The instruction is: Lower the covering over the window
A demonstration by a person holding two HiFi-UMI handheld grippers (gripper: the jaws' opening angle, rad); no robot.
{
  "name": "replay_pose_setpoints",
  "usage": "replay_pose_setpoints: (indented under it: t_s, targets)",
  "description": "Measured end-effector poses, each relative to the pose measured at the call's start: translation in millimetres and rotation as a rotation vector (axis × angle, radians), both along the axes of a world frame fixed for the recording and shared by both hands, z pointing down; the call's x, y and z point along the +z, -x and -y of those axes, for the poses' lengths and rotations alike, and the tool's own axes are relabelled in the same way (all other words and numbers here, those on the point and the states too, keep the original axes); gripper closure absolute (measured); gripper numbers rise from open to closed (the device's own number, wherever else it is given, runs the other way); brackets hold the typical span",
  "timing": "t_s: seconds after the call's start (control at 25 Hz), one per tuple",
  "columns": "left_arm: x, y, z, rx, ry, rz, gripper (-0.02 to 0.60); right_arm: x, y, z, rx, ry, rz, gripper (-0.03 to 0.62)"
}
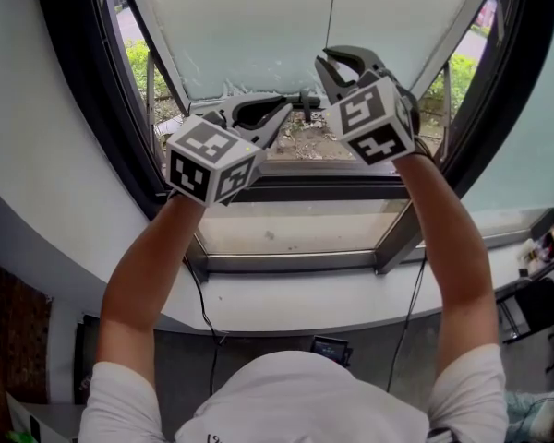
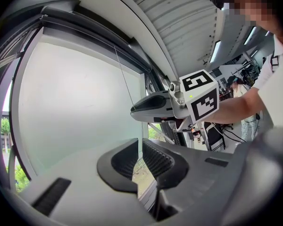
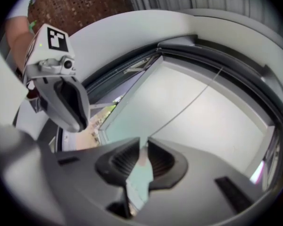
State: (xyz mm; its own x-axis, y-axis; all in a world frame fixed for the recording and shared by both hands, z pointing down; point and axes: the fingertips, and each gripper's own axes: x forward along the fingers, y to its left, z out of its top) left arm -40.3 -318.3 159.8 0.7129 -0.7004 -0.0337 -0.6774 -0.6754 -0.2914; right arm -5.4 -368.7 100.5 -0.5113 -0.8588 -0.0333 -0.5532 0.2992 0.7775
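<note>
A pale roller blind (image 1: 258, 26) covers the upper part of the window, its lower edge just above the grippers. A thin pull cord (image 1: 331, 7) hangs down in front of it. My right gripper (image 1: 337, 60) is raised to the cord's lower end and its jaws are drawn in on it. In the right gripper view the cord (image 3: 188, 102) runs straight down into the narrow gap of that gripper (image 3: 144, 147). My left gripper (image 1: 279, 111) sits lower and to the left, shut with nothing in it (image 2: 140, 145), apart from the cord (image 2: 125, 84).
A dark window frame (image 1: 120, 109) surrounds the glass, with a white sill (image 1: 286, 298) below. Outside are gravel and green shrubs (image 1: 138, 63). A black cable (image 1: 203, 312) hangs under the sill. A chair and clutter (image 1: 535, 293) stand at the right.
</note>
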Motion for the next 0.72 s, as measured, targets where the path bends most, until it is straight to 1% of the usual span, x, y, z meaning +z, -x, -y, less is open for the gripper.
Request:
replay_pose_setpoints:
  t_s: [0.2, 0.52, 0.72]
  targets:
    - [1, 2, -1, -0.007, 0.005, 0.002, 0.558, 2, 0, 1, 0.015, 0.014, -0.057, 0.531]
    - [6, 0, -1, -0.006, 0.01, 0.007, 0.558, 7, -2, 1, 0.091, -0.022, -0.22, 0.531]
    - [15, 1, 3, -0.019, 0.02, 0.033, 0.558, 23, -3, 5, 0.128, -0.03, -0.302, 0.531]
